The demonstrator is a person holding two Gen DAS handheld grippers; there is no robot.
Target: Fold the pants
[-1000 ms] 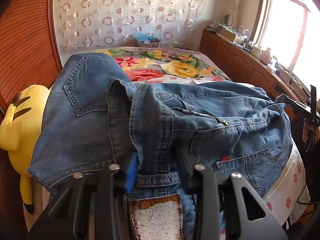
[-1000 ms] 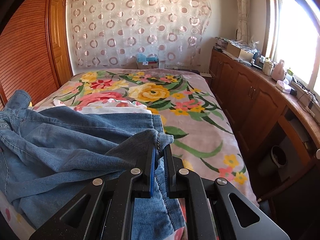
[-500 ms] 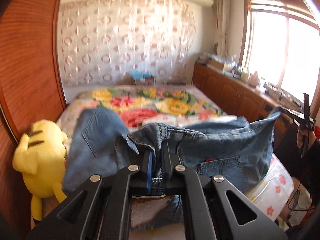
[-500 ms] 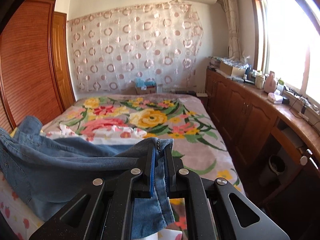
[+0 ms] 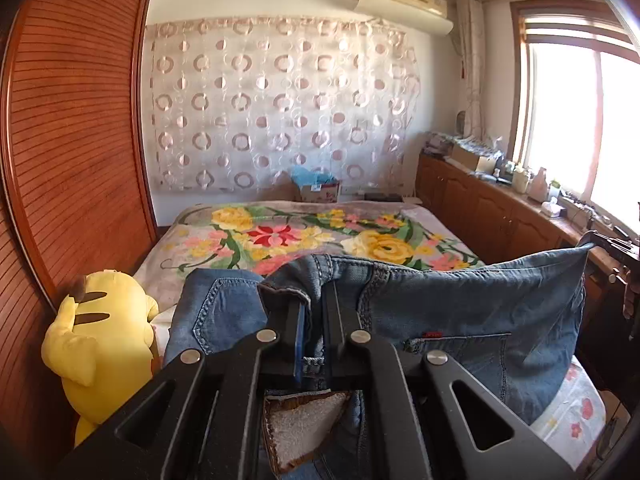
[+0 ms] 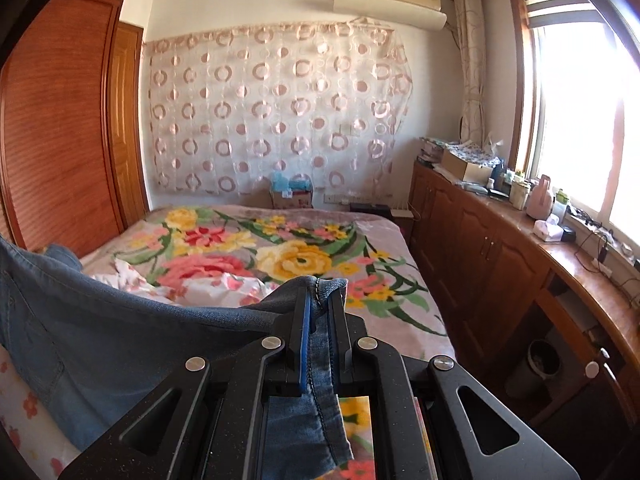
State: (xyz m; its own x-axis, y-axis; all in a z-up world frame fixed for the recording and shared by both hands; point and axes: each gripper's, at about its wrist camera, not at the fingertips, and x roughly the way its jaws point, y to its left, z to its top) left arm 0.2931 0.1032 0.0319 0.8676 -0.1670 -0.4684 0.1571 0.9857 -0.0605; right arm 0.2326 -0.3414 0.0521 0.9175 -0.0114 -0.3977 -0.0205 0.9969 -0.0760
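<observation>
floral bed (image 5: 280, 236) | jeans (image 5: 460, 312) lifted – left gripper (image 5: 316, 312), right gripper (image 6: 320, 308) jaws both clenched on denim

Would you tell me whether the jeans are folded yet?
Not yet: the jeans hang bunched, stretched between the left gripper and right gripper, both shut on denim.

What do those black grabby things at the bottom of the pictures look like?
Each tool is matte black, built from flat angular arms with triangular cut-outs and round silver bolts at the joints. Two narrow straight fingers stick forward. On the left tool and the right tool, one finger has a blue pad on its inner face. No cables or printed markings show on them.
</observation>
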